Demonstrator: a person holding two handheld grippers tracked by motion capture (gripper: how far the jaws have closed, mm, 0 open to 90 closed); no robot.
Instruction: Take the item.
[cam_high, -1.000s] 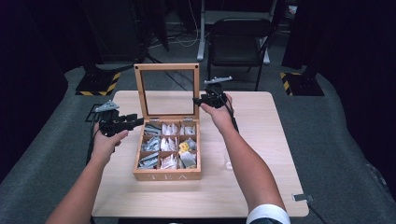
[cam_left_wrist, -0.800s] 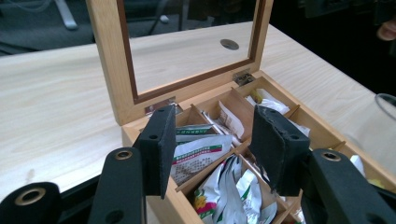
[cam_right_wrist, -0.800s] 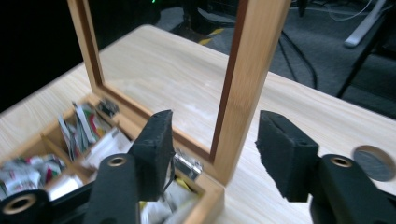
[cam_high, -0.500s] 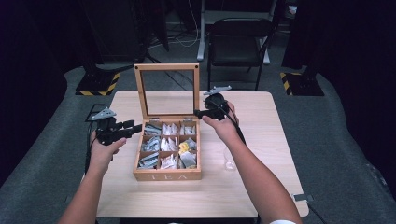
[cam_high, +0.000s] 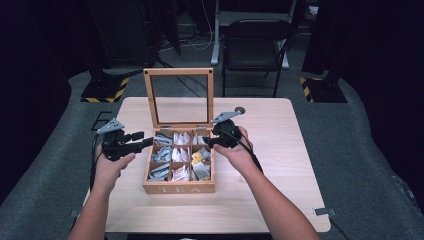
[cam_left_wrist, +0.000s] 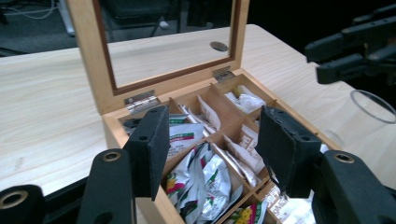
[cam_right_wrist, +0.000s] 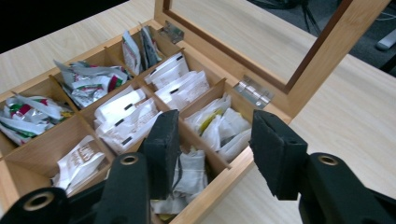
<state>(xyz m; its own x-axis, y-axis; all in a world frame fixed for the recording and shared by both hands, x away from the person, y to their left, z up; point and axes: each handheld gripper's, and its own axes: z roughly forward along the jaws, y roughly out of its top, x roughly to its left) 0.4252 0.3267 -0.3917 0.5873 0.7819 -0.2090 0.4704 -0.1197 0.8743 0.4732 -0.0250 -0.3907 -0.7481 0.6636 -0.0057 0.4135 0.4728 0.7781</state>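
Both tools stand open and empty: left tool (cam_high: 146, 143), just opening, and right tool (cam_high: 206, 141), just closing, flank the open tea box (cam_high: 177, 188) of tea bags (cam_high: 180, 155); its upright lid (cam_high: 178, 72) stands behind, a chair (cam_high: 255, 47) beyond the desk (cam_high: 280, 165).

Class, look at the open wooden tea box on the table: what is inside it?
The tea box has nine compartments holding tea bag packets: white, silver-green, one yellow. What lies beneath the top packets is covered.

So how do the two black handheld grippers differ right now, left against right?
The left gripper sits at the left edge of the open wooden tea box, outside its compartments; the right gripper reaches over the box's right rim. Seen from above, the left jaws point right and the right jaws point left. Both stand open, holding nothing.
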